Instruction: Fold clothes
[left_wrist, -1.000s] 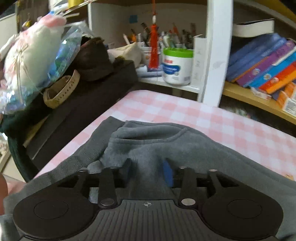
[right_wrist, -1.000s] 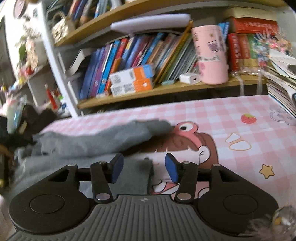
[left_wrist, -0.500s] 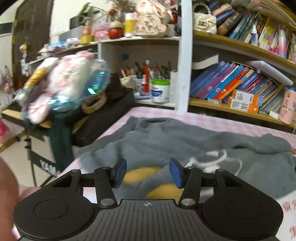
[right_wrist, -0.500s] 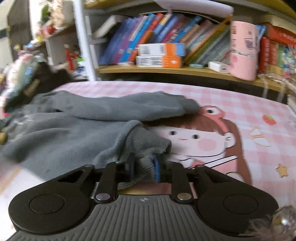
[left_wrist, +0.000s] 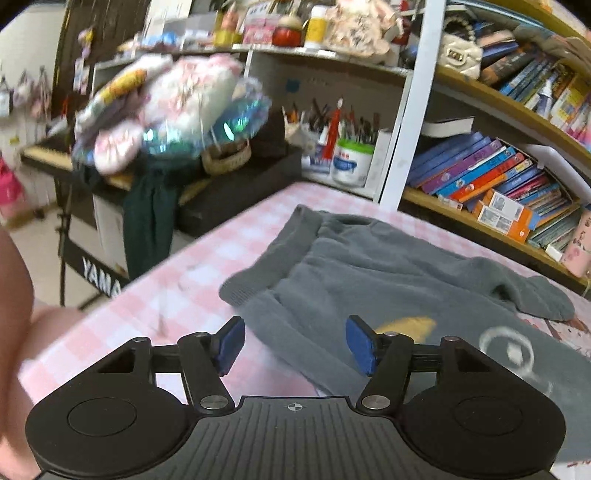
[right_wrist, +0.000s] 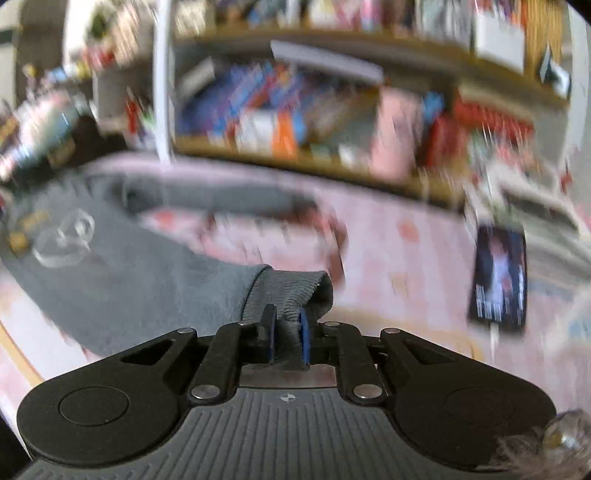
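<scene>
Right gripper just clamped onto the grey sweatshirt's ribbed cuff; left gripper has been opening, now empty near its hem, so the sleeve fold's starting.

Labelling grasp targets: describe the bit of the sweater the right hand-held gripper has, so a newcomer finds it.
On the pink checked tablecloth lies a grey sweater. Its ribbed cuff is clamped in the right hand-held gripper, unlike the other sleeve lying flat behind.

blurred: bookshelf | cut off: grey sweater at right edge
</scene>
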